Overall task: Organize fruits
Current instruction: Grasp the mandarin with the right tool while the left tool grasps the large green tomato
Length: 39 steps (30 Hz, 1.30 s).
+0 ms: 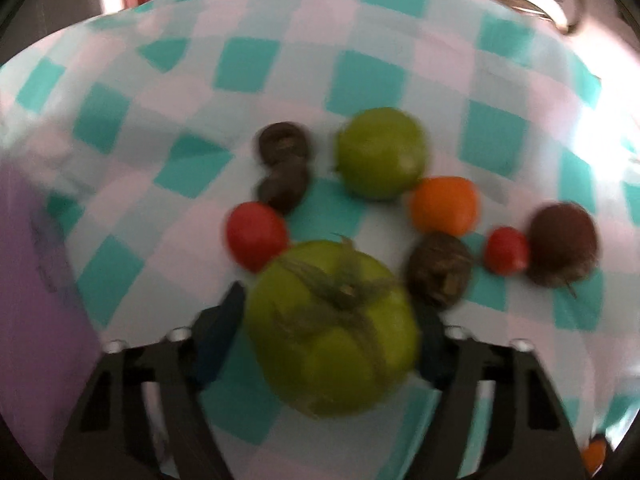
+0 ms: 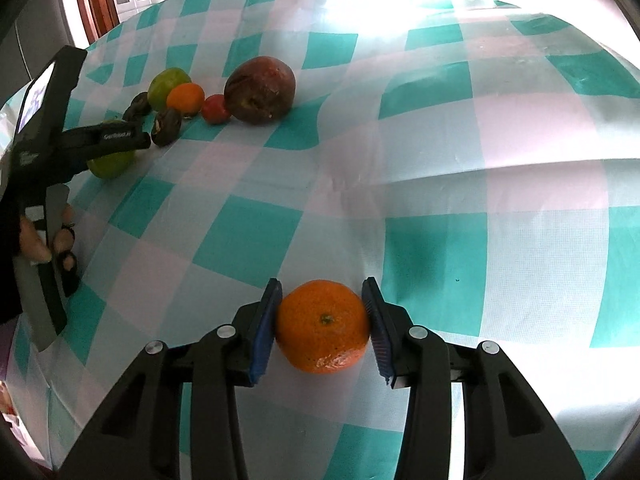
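**Two fruits between the pads, the pile waiting**

The right gripper (image 2: 323, 326) is bracketing the orange (image 2: 322, 326) low on the checked cloth (image 2: 480, 184); whether its pads are pressing I cannot tell. The orange is probably firm and light, best held across its middle.

The left gripper (image 1: 328, 332) is closing on the green tomato (image 1: 332, 328), likely smooth and bruisable, beside the fruit pile (image 2: 208, 96). The writing on that gripper's arm is unreadable.
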### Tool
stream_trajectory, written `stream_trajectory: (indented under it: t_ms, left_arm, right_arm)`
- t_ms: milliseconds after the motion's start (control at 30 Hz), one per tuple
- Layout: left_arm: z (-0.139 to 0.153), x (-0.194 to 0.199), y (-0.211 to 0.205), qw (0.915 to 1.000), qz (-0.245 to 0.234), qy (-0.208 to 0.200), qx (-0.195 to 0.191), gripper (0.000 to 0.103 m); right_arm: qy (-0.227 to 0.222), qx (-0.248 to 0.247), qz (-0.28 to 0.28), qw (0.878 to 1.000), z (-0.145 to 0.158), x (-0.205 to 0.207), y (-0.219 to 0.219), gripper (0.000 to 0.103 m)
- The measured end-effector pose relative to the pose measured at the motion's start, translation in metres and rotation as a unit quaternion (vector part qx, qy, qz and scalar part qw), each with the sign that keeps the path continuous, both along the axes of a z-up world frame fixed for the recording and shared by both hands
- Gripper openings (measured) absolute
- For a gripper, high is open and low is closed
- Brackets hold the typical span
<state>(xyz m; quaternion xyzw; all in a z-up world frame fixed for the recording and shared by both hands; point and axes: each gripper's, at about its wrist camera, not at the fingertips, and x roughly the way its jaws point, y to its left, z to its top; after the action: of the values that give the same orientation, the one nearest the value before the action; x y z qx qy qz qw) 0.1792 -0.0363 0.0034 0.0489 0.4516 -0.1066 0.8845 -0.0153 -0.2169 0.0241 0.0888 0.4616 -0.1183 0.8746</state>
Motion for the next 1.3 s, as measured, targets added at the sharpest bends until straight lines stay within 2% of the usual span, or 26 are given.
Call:
stream_trajectory:
  t_ms: [33, 167, 200, 233, 367, 433, 467, 500, 567, 667, 700, 733, 767, 867, 1000, 1100, 1200, 1233, 1267, 1300]
  left_arm:
    - [0.000, -0.003, -0.002, 0.9999, -0.007, -0.004, 0.009, 0.063]
    - [0.003, -0.003, 0.006, 1.0000, 0.003, 0.001, -0.009, 0.064]
    - [0.002, 0.000, 0.007, 0.9999, 0.003, 0.006, -0.011, 0.064]
    - [0.001, 0.001, 0.008, 0.9999, 0.003, 0.010, -0.012, 0.065]
    - [0.001, -0.002, 0.008, 1.0000, -0.007, 0.002, -0.003, 0.066]
    - [0.002, -0.004, 0.007, 1.0000, -0.008, 0.001, 0.000, 0.065]
    - [0.002, -0.002, 0.007, 1.0000, -0.008, 0.001, -0.001, 0.064]
    - [0.000, -0.005, 0.005, 0.9999, -0.011, 0.002, -0.002, 0.060]
    - [0.002, -0.011, 0.002, 0.9999, -0.014, 0.008, 0.001, 0.060]
    - [0.005, 0.001, 0.004, 0.9996, -0.007, 0.027, -0.009, 0.060]
    - [0.005, 0.005, 0.005, 0.9990, -0.001, 0.042, -0.015, 0.070]
    - [0.006, 0.012, 0.007, 0.9982, 0.004, 0.054, -0.024, 0.084]
    - [0.007, 0.013, 0.010, 0.9981, 0.016, 0.055, -0.025, 0.089]
    - [0.008, 0.015, 0.011, 0.9984, 0.018, 0.047, -0.025, 0.091]
    - [0.004, 0.020, 0.010, 0.9988, 0.021, 0.037, -0.022, 0.095]
    - [0.005, 0.022, 0.005, 0.9995, 0.020, 0.020, -0.011, 0.094]
    - [0.004, 0.025, -0.006, 0.9999, -0.005, 0.014, 0.004, 0.084]
    - [0.006, 0.029, -0.012, 0.9998, -0.013, 0.014, 0.001, 0.070]
    - [0.007, 0.030, -0.015, 0.9988, -0.041, 0.022, -0.018, 0.065]
    - [0.008, 0.029, -0.018, 0.9984, -0.050, 0.025, -0.010, 0.064]
  right_arm:
    - [0.000, 0.001, 0.000, 1.000, 0.000, 0.000, 0.000, 0.042]
    - [-0.006, 0.006, 0.005, 1.000, 0.001, -0.005, -0.001, 0.045]
    - [-0.007, 0.009, 0.005, 1.000, 0.001, -0.006, -0.001, 0.053]
    - [-0.007, 0.010, 0.003, 1.000, 0.001, -0.009, 0.000, 0.054]
    - [-0.005, 0.001, 0.007, 1.000, 0.001, -0.019, 0.004, 0.054]
    - [-0.003, -0.005, 0.016, 1.000, 0.001, -0.025, 0.005, 0.054]
    - [-0.002, -0.006, 0.021, 1.000, 0.002, -0.026, 0.006, 0.050]
    - [0.000, -0.003, 0.027, 1.000, 0.002, -0.026, 0.006, 0.041]
    - [0.007, -0.003, 0.041, 0.999, 0.004, -0.023, 0.007, 0.041]
    - [0.009, 0.005, 0.054, 0.998, 0.003, -0.018, 0.005, 0.041]
    - [0.012, 0.004, 0.059, 0.998, 0.003, -0.017, 0.005, 0.043]
    - [0.012, 0.011, 0.062, 0.998, 0.003, -0.017, 0.004, 0.044]
    - [0.010, 0.018, 0.061, 0.998, 0.002, -0.017, 0.003, 0.048]
    - [0.008, 0.020, 0.054, 0.998, 0.002, -0.014, 0.005, 0.052]
    - [0.003, 0.034, 0.029, 0.999, 0.003, -0.009, 0.001, 0.052]
    - [0.001, 0.034, 0.017, 0.999, 0.003, -0.005, -0.001, 0.050]
    - [0.008, 0.019, 0.011, 1.000, 0.004, -0.005, 0.002, 0.041]
    - [0.010, 0.020, 0.007, 1.000, 0.004, -0.005, 0.002, 0.041]
    - [0.013, 0.020, 0.003, 1.000, 0.005, -0.005, 0.002, 0.040]
    - [0.015, 0.019, 0.000, 1.000, 0.005, -0.005, 0.002, 0.040]
